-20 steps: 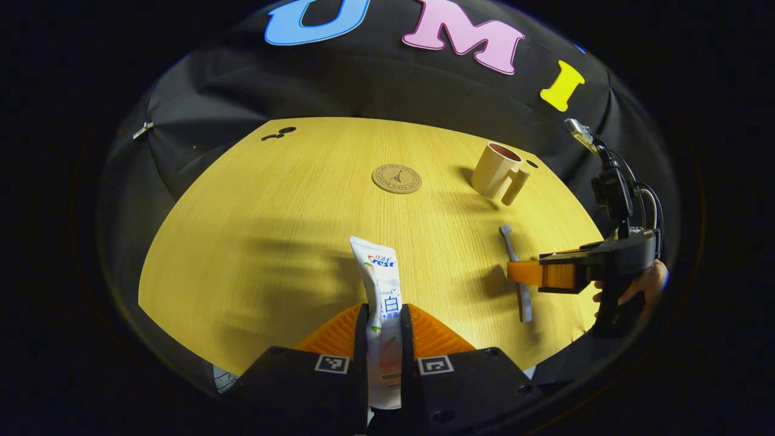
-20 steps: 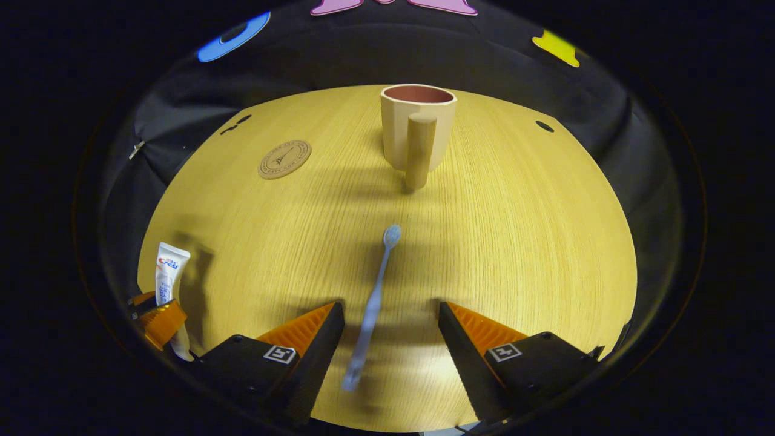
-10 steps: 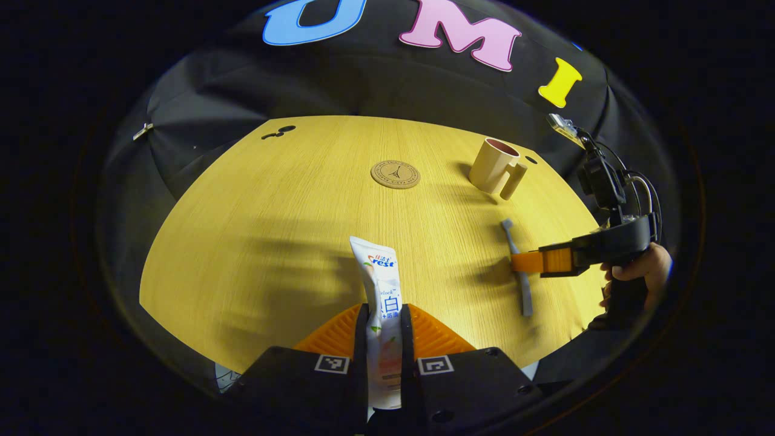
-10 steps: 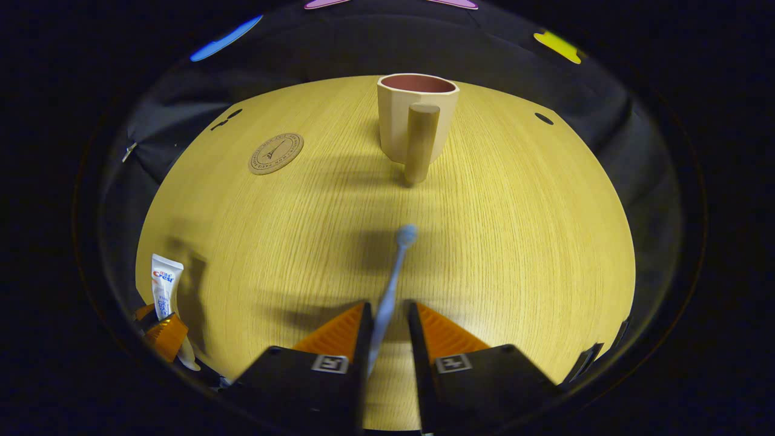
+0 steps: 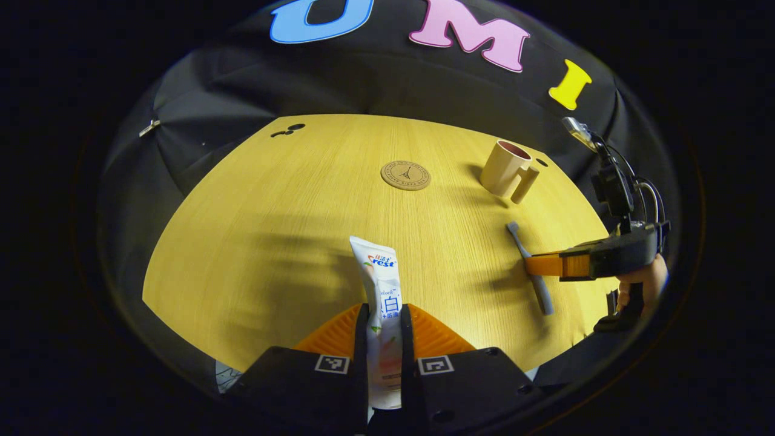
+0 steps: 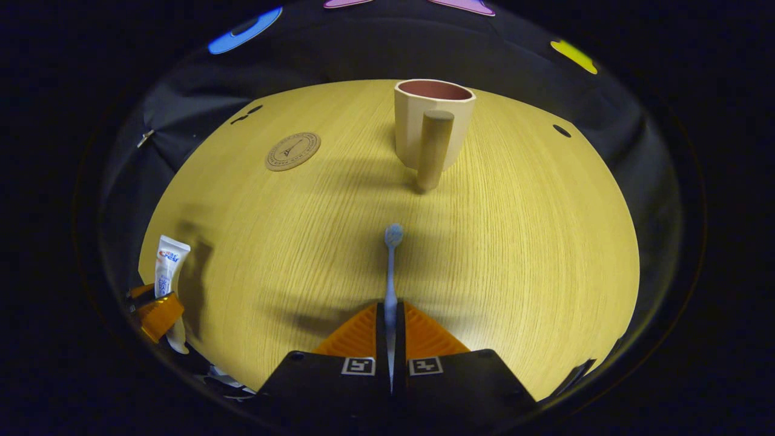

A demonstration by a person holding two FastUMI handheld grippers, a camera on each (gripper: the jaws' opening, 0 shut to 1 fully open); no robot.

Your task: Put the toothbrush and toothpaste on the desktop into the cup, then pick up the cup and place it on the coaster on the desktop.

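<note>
- The left gripper [image 5: 383, 321] is pinching a white plastic toothpaste tube [image 5: 380, 284] between both fingers, around its lower half.
- The tube's long axis runs straight ahead along the fingers, with its flat crimped end pointing forward over the yellow wood-grain desktop [image 5: 290, 230].
- The right gripper [image 6: 390, 324] has its fingers pressed together on the handle of a slim pale blue toothbrush [image 6: 392, 266].
- The toothbrush lies in line with these fingers, its bristled head pointing forward toward the cup.
- In the left gripper view, the brush slants across the right gripper's fingertips, head toward the cup and handle end toward the desktop's near edge.
- A beige cup with a reddish inside and a thick cylindrical handle [image 6: 431, 130] stands upright past the brush head, apart from it, its handle facing the right gripper.
- A round brown coaster printed with a tower design [image 6: 292, 151] lies flat to the left of the cup, well apart from it.
- A hand [image 5: 645, 284] holds the right gripper's grip.
</note>
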